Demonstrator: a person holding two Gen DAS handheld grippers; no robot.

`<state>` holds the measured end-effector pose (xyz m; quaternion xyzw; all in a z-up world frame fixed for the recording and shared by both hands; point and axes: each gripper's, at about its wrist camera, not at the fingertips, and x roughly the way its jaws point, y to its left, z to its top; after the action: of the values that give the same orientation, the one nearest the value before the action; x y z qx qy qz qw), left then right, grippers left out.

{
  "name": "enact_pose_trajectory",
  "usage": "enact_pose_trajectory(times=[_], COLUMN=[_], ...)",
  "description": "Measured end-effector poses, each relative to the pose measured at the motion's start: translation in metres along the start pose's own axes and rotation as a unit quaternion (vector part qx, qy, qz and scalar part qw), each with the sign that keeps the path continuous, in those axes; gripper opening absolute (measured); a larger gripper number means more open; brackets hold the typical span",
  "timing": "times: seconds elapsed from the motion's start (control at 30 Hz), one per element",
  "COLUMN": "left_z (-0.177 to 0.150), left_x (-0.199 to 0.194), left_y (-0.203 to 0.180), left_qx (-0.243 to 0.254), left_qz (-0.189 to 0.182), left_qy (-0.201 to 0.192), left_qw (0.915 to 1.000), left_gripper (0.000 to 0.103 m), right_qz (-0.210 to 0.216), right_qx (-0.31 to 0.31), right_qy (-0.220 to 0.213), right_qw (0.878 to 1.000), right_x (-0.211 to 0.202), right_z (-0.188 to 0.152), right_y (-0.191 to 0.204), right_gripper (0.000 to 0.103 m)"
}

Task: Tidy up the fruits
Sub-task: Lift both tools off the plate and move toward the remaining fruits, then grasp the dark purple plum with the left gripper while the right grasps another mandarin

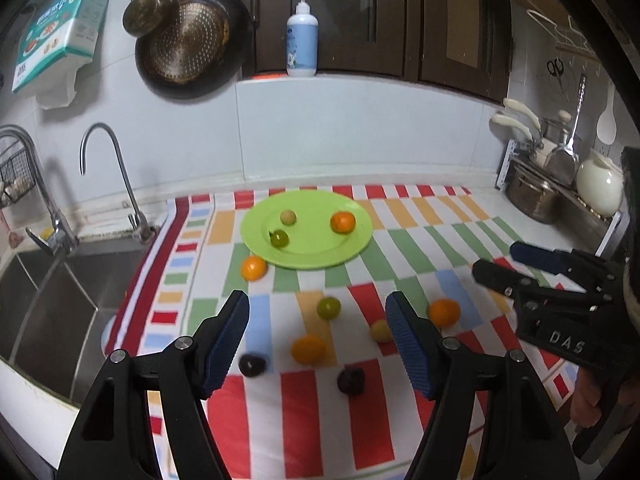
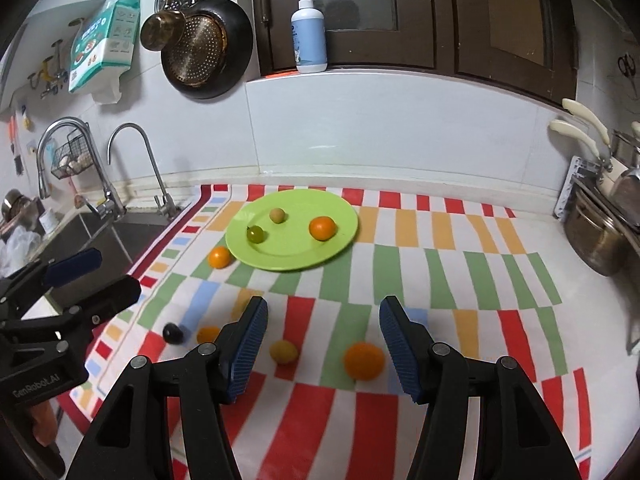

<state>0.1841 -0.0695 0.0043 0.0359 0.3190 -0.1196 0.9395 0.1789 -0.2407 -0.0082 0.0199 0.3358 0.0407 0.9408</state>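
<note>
So the counter [image 2: 520,208] is mostly covered by a striped cloth [image 1: 360,420] in red, green, orange and blue blocks, with the sink [image 1: 52,280] off its left edge.

Toward the back edge of the cloth sits a green plate [image 1: 316,258], already holding three fruits: an orange [image 1: 343,222] on its right side, a green fruit [image 1: 279,238] near its front-left rim and a small pale yellowish one [image 1: 287,217] behind that. Another orange [image 1: 253,268] lies on the cloth just beside the plate's front-left rim.

The left gripper [image 1: 318,312] hangs over the front half of the cloth, jaws apart and holding nothing. The right gripper [image 2: 324,320] is the same deal, spread and empty, closer to the right side.

Loose fruit near the front edge: a big orange [image 2: 364,361] and a yellow fruit [image 2: 283,352] lying between the right gripper's fingers but not touched, another orange one [image 1: 308,349], a green one [image 1: 329,307], and two dark plums [image 1: 253,365] [image 1: 351,380]. It's a bit motion-blurred, so I can't tell exactly what kinds the small ones are.
</note>
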Motion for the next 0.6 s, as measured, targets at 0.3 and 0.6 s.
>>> enact_pose_trajectory(times=[0.3, 0.6], left_z=[-0.035, -0.063], left_x=[0.011, 0.039], left_y=[-0.017, -0.027], left_qx=[-0.001, -0.002], left_qz=[0.0, 0.005], left_qy=[0.024, 0.062], left_qw=[0.9997, 0.9981], left_gripper=[0.07, 0.07], right_qz=[0.0, 0.007], right_qx=[-0.009, -0.012], right_qy=[0.025, 0.07], right_qw=[1.0, 0.997], right_x=[0.003, 0.035], right_z=[-0.028, -0.058], right_y=[-0.012, -0.026], right_gripper=[0.059, 0.059])
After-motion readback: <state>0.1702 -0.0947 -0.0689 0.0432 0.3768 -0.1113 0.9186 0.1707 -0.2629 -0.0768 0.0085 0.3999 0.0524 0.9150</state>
